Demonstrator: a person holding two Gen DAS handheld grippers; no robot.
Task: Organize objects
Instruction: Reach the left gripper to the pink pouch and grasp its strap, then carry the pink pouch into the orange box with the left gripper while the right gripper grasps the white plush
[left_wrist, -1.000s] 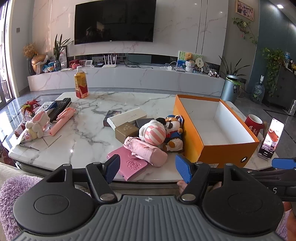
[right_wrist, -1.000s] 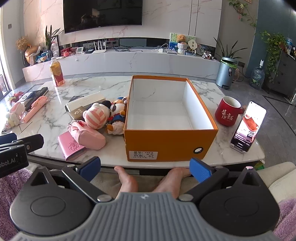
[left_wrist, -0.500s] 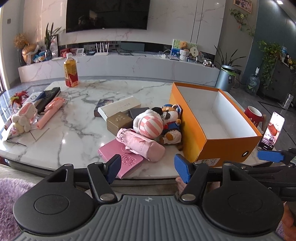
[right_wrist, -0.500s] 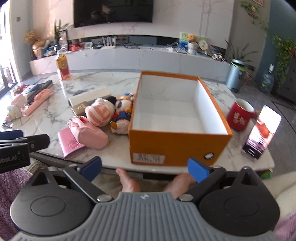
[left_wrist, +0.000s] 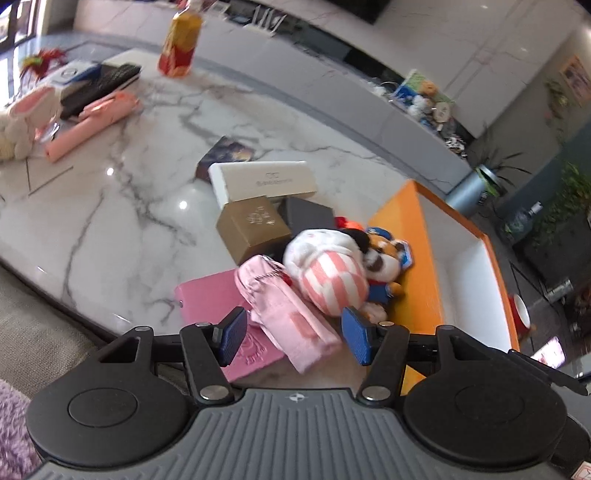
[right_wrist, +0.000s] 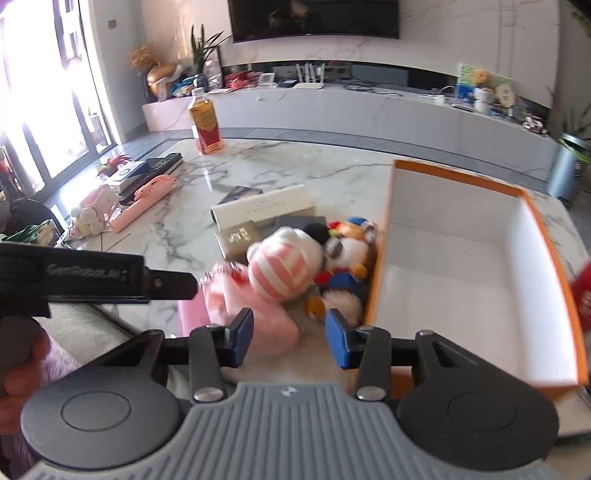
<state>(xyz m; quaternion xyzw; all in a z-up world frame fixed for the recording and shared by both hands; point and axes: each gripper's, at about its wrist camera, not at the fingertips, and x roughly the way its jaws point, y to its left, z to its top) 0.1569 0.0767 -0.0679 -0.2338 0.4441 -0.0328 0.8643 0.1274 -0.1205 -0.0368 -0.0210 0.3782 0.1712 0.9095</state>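
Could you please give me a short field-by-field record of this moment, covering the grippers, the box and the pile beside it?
left gripper: open, holding nothing, pointed at the pink pouch
right gripper: open, holding nothing, near the same pile
orange box: open top, nothing visible inside
pile left of box: striped plush, bear plush, pink pouch on a pink notebook
behind pile: gold box, white box
far table: drink bottle
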